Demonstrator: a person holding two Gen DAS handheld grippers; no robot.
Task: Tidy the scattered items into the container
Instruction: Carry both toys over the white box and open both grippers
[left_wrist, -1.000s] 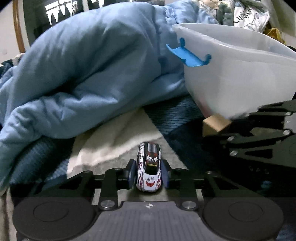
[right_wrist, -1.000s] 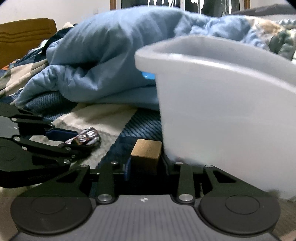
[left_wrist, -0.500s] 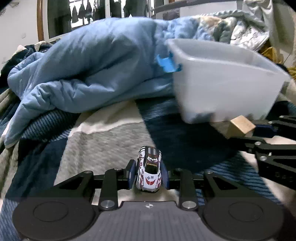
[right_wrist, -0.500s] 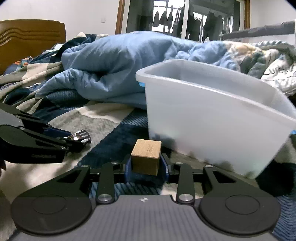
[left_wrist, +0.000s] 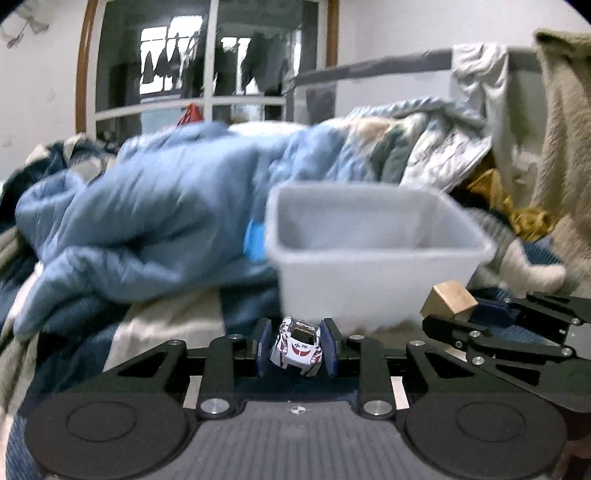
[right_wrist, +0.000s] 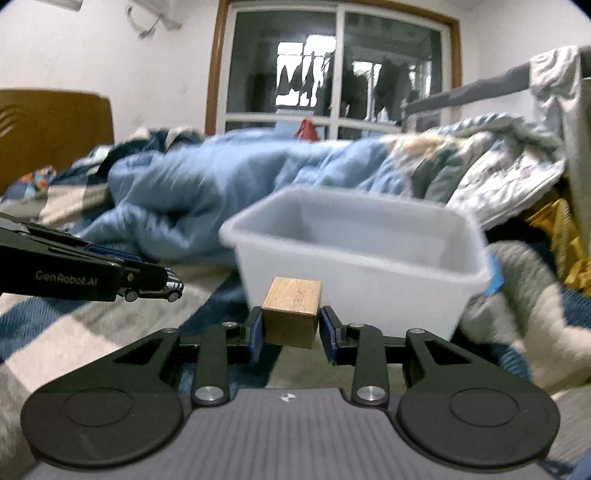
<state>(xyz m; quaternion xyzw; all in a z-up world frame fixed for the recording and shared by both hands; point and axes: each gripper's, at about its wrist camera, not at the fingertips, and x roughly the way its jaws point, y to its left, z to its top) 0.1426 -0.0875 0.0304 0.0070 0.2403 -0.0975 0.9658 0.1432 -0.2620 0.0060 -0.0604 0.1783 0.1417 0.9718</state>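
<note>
My left gripper (left_wrist: 296, 349) is shut on a small white toy car (left_wrist: 297, 346) and holds it in the air, in front of the white plastic container (left_wrist: 369, 280). My right gripper (right_wrist: 291, 330) is shut on a wooden cube (right_wrist: 291, 312), also lifted, in front of the container (right_wrist: 354, 288). In the left wrist view the cube (left_wrist: 448, 297) and right gripper show at the right. In the right wrist view the left gripper with the car (right_wrist: 155, 290) shows at the left. The container's visible inside looks empty; its floor is hidden.
The container stands on a blue, white and grey patterned blanket (right_wrist: 74, 332). A bunched light-blue duvet (left_wrist: 147, 229) lies behind and left of it. More bedding and clothes (left_wrist: 517, 221) pile up at the right. A wooden headboard (right_wrist: 48, 129) is far left.
Both grippers have risen and pulled back from the container with the car and cube still held. The container's open top now shows, where only its side wall showed before.
</note>
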